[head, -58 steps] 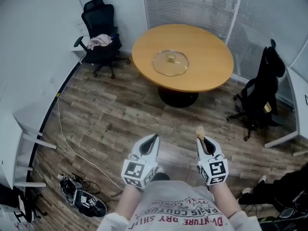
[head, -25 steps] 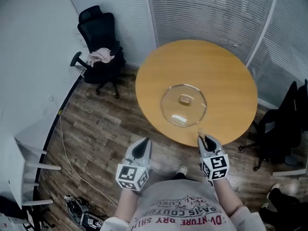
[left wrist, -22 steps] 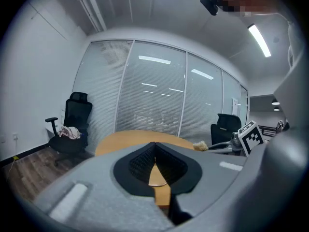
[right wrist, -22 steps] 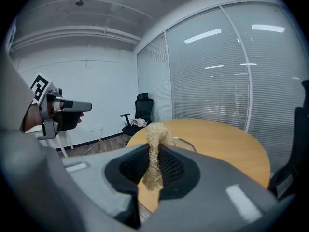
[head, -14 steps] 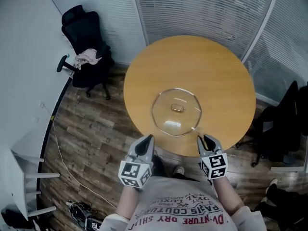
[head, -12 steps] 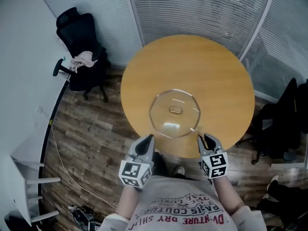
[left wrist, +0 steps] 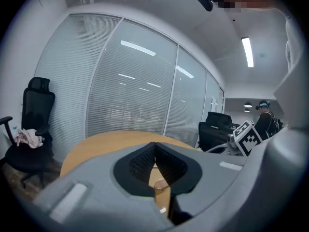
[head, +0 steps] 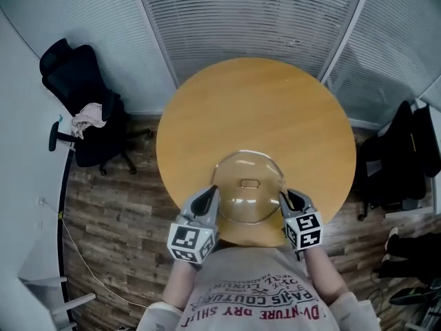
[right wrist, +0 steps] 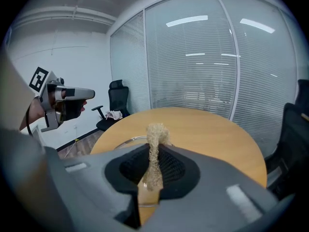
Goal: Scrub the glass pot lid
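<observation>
Round wooden table (head: 275, 109) before blinds (head: 241, 19); left tongs (head: 209, 192) closed, right tongs (head: 285, 194) pinching maybe loofah (right wrist: 154, 151).

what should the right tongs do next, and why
Probably lower the right tongs so the scrubber meets the glass lid: they are shut on the scrubber at the lid's right rim, and the lid lies flat on the table.

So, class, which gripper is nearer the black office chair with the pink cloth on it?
Left. The left gripper is at the left edge of the round glass pot lid, toward the black office chair; the right gripper, shut on a beige scrubber, is across the lid.
</observation>
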